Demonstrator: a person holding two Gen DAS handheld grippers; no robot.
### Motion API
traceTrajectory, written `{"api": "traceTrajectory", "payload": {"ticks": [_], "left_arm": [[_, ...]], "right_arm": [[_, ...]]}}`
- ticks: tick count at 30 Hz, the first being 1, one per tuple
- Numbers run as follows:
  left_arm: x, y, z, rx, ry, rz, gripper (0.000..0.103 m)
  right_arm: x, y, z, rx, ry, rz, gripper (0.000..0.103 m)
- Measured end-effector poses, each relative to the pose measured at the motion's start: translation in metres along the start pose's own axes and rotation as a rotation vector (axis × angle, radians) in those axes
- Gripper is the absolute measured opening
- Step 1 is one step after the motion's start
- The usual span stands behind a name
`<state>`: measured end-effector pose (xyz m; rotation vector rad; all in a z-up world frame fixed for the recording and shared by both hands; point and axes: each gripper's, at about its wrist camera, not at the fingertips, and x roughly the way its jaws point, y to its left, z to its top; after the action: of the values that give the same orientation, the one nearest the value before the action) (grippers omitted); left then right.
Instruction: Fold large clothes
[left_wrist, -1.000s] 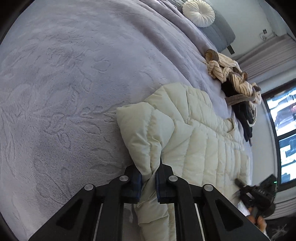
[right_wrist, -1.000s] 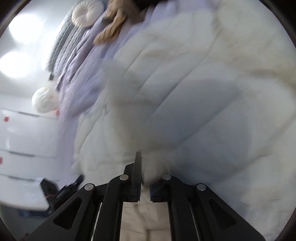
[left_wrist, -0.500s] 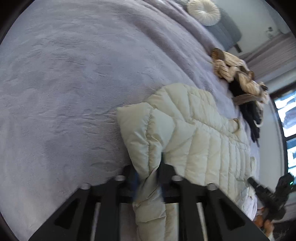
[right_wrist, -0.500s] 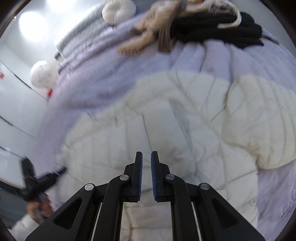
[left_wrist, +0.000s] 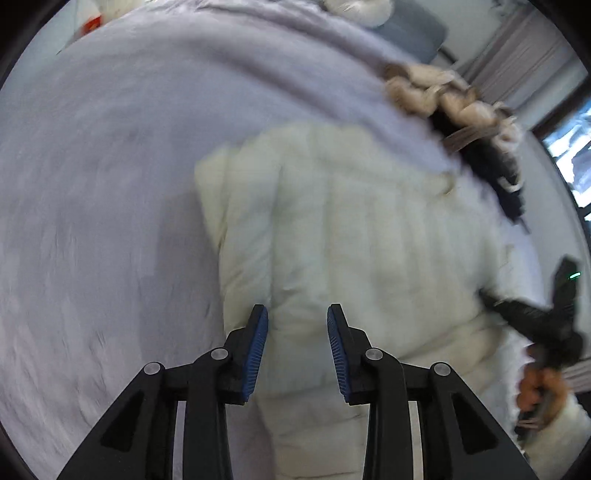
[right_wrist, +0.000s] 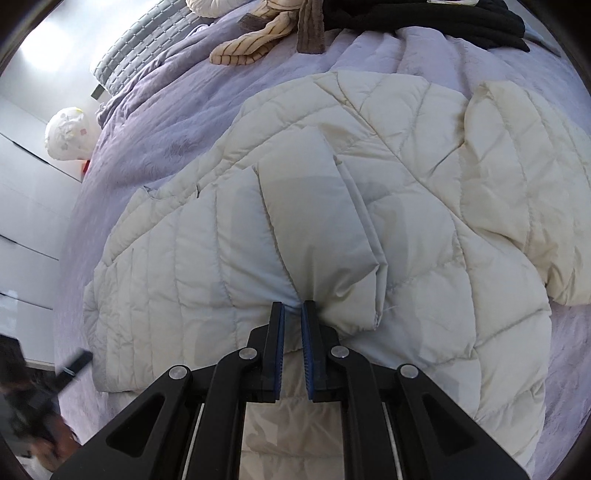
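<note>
A cream quilted puffer jacket (left_wrist: 351, 240) lies spread on the bed, one sleeve folded across its body (right_wrist: 317, 206). My left gripper (left_wrist: 297, 314) hovers over the jacket's left edge. Its jaws are opening, and the blue pads (left_wrist: 255, 350) touch nothing. This view is motion-blurred. My right gripper (right_wrist: 291, 306) is shut on a pinch of the jacket at the end of the folded sleeve, where creases gather at its tips. The right gripper (left_wrist: 535, 317) and the hand holding it (left_wrist: 539, 387) show at the right in the left wrist view. The left gripper (right_wrist: 48, 387) is a dark blur at lower left in the right wrist view.
A lilac bedspread (right_wrist: 166, 122) covers the bed around the jacket. A pile of striped beige (right_wrist: 258, 48) and black (right_wrist: 443, 18) clothes lies at the far side. A round white cushion (right_wrist: 68, 133) sits by the bed's edge near white cupboards (right_wrist: 22, 221). A window (left_wrist: 569, 155) is at the right.
The left gripper has let go of the jacket's edge, opened and drawn back upward. The right gripper pulled away from the fabric, rolled, and now pinches the folded sleeve.
</note>
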<state>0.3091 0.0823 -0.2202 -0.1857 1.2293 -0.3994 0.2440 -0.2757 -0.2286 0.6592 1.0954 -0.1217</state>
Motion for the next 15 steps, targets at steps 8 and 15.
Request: {"api": "traceTrajectory", "payload": {"ticks": [8,15], "left_arm": [[0.015,0.010,-0.006,-0.011,-0.002,0.058,0.035],[0.017,0.003,-0.007,0.017,0.000,0.093,0.035]], "right_arm": [[-0.003,-0.023,-0.003,0.059,-0.020,0.100,0.009],[-0.034,-0.054,-0.002,0.141,-0.059,0.064,0.009]]}}
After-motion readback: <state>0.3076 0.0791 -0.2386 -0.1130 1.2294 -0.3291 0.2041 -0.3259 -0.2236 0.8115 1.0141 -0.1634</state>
